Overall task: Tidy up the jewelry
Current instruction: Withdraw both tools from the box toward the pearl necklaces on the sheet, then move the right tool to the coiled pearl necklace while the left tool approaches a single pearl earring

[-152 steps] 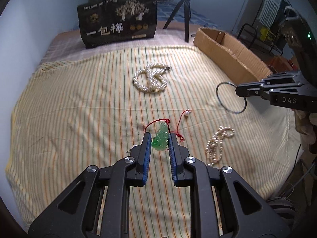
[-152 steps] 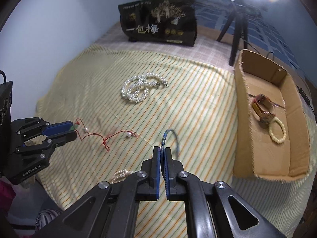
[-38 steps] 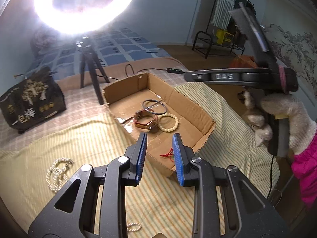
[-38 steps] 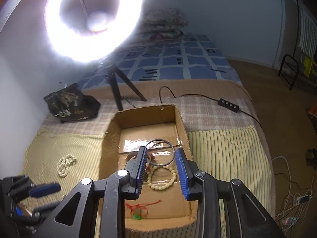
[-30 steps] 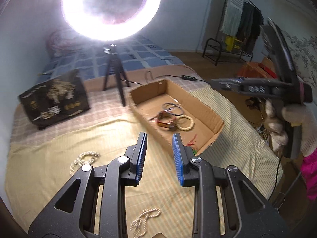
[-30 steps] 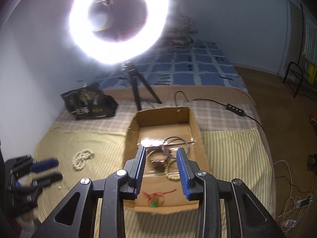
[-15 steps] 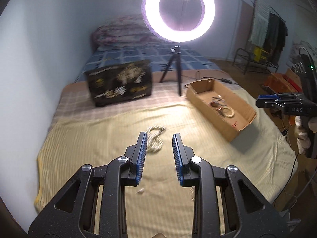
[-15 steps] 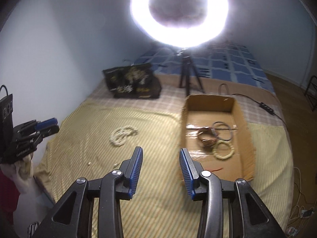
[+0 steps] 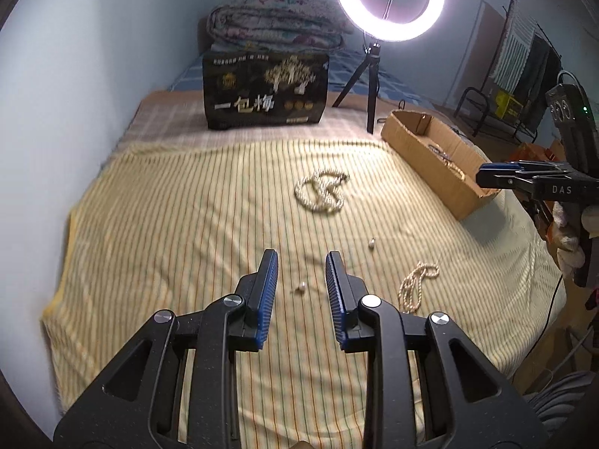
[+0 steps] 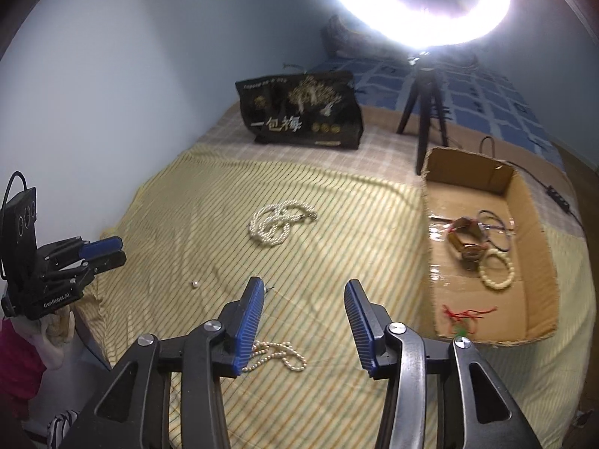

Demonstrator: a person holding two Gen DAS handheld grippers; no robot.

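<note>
A small strand of pale pearl beads (image 10: 275, 353) lies loose on the yellow striped bedspread (image 9: 179, 217), just beside the right gripper (image 10: 303, 321); its blue-padded fingers (image 10: 249, 321) have just been opening and stand spread with nothing between them, tilted down as if lining up to take that strand. The left gripper (image 9: 301, 288) hangs over a tiny pale earring-like piece (image 9: 300, 287), its fingers apart with a modest gap and empty, so each hand seems assigned its own piece; a second small pale bead (image 9: 371, 242) rests a little farther on, and a larger coiled pearl necklace (image 9: 321, 195) lies near the middle of the bedspread. The open brown cardboard box (image 10: 531, 224) at the right edge holds what is already sorted: a cream bead bracelet (image 10: 496, 271), a dark thin bangle (image 10: 499, 228), a brown strap piece, and a red-corded green pendant (image 10: 462, 320). Behind stand a black printed gift bag (image 9: 265, 89), a glowing ring light on a tripod (image 9: 389, 0), a folded floral quilt (image 9: 277, 22), and pale blue walls.
</note>
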